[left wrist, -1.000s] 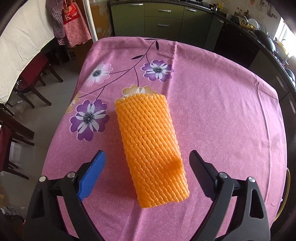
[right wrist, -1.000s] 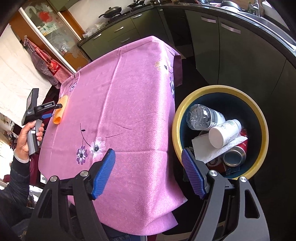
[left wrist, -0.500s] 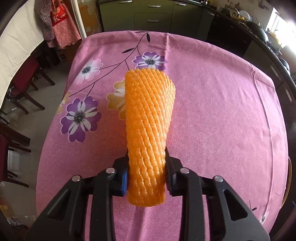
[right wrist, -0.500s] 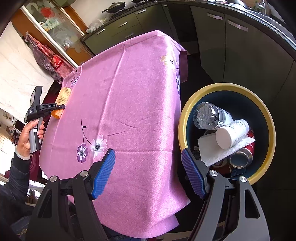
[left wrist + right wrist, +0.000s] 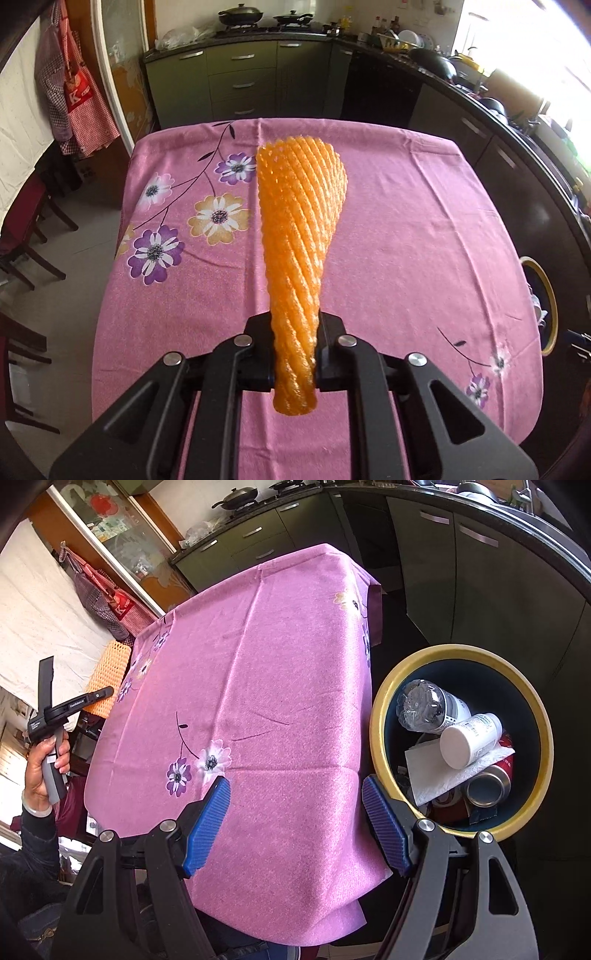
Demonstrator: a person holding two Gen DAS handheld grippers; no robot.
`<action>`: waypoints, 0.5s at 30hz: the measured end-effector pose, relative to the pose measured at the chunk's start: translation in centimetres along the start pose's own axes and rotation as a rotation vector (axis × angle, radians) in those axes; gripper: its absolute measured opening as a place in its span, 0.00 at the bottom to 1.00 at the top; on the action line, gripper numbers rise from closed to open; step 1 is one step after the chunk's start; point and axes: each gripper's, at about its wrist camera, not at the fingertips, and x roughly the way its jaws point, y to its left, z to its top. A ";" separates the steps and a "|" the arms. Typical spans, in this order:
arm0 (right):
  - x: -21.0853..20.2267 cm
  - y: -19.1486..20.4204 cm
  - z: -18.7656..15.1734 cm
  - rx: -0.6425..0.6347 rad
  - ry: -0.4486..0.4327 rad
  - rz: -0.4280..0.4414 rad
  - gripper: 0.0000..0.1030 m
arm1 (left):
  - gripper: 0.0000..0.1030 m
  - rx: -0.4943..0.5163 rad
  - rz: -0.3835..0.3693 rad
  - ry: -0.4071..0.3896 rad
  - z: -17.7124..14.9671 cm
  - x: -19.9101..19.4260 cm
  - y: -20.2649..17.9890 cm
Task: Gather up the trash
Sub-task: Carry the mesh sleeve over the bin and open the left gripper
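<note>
An orange foam net sleeve [image 5: 299,240] is squeezed at its near end between the fingers of my left gripper [image 5: 297,326], whose jaws are still closing on it. It is lifted off the pink flowered tablecloth [image 5: 406,240] and its far end flares wide. The right wrist view shows the same net [image 5: 109,675] at the table's far left, above the hand [image 5: 48,760] that holds that gripper. My right gripper [image 5: 295,790] is open over the cloth's near edge with nothing between its blue pads. Just to its right stands the yellow-rimmed bin [image 5: 380,716].
The bin holds a clear plastic bottle [image 5: 424,705], a white bottle [image 5: 469,738], a paper napkin [image 5: 436,771] and a can [image 5: 487,786]. Green kitchen cabinets [image 5: 240,85] run behind the table and dark chairs [image 5: 22,229] stand to its left. The bin rim [image 5: 546,295] shows past the table's right edge.
The left gripper went from wide open around the lying net to shut on it, then rose and tipped the net up off the cloth. The right gripper kept still.
</note>
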 end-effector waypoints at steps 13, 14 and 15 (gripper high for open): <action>-3.6 -3.9 -5.9 0.161 -0.088 -0.056 0.72 | 0.13 0.364 -0.309 -0.103 -3.2 -8.1 -14.4; -4.1 -4.5 -6.4 0.182 -0.099 -0.059 0.72 | 0.13 0.394 -0.337 -0.098 -3.2 -8.0 -15.9; -4.5 -4.9 -6.9 0.199 -0.108 -0.064 0.73 | 0.13 0.418 -0.368 -0.088 -3.0 -7.6 -17.5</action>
